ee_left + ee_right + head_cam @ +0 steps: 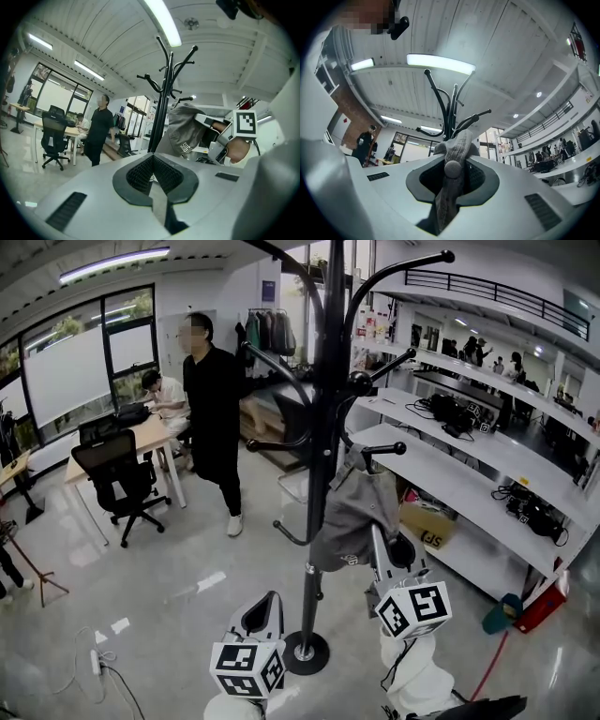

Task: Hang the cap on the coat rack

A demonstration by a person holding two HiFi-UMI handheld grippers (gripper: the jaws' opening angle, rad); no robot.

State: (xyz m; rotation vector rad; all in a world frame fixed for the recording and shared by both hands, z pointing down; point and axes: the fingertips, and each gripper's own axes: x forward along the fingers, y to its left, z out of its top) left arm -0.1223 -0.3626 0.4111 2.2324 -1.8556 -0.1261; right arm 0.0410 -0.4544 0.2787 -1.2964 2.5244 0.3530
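One soft grey cap [457,143] fills the right gripper's [451,174] ribbed jaws.

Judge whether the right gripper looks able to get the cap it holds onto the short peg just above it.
Probably yes. The right gripper is shut on the cap, close under that peg, with nothing showing between them; the left gripper sits low, shut, clear of the way.
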